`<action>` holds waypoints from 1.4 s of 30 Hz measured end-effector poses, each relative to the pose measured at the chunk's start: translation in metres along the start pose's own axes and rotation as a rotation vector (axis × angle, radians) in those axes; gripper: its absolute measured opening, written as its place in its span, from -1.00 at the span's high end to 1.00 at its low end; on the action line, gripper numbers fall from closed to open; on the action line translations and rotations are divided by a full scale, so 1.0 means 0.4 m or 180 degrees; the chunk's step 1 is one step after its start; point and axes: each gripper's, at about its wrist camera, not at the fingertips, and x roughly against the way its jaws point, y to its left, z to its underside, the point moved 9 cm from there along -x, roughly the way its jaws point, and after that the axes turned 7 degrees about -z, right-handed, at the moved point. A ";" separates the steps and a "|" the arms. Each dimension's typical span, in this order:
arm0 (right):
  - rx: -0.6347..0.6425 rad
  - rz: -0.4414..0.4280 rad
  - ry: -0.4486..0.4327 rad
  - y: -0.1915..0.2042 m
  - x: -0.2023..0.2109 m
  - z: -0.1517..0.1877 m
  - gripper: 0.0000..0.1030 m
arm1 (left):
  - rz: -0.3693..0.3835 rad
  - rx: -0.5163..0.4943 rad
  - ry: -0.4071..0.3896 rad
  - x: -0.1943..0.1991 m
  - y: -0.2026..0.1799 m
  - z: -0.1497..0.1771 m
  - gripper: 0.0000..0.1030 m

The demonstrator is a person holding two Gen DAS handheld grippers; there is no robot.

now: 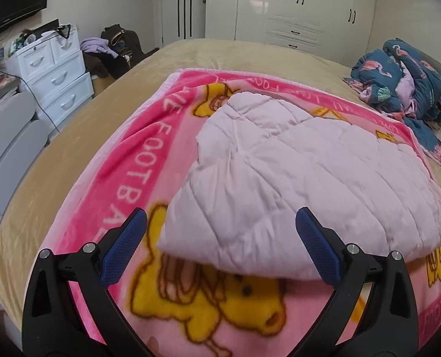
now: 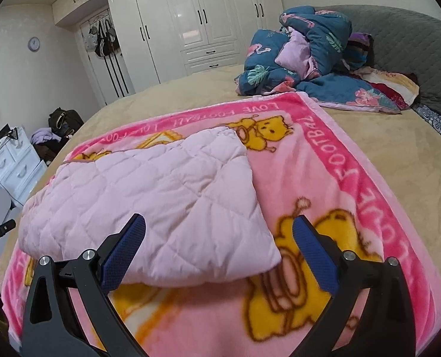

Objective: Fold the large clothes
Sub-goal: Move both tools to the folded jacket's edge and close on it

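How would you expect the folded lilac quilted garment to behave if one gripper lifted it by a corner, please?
The lilac quilted garment would likely droop and unfold, since its creased layers lie loose. Its puffy padding suggests it is light for its bulk. The plush pink blanket beneath might drag along a little if the garment is pushed.

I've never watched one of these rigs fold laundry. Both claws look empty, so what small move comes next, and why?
Probably a short reach down to the near edge of the quilted lilac garment. It lies folded on the pink blanket, and the left gripper and right gripper both hang open above that edge, holding nothing.
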 end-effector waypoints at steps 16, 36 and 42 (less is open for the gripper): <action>-0.0182 -0.0082 0.0066 0.018 0.045 0.106 -0.92 | -0.0008 -0.0017 0.0062 0.052 0.015 0.103 -0.82; -0.0844 -0.0029 0.0311 -0.010 -0.077 0.194 -0.92 | 0.0835 0.1157 0.0796 -0.074 -0.007 0.208 -0.82; -0.1339 -0.0137 0.0347 -0.034 -0.149 0.191 -0.92 | 0.0951 0.1471 0.0859 -0.126 -0.025 0.175 -0.82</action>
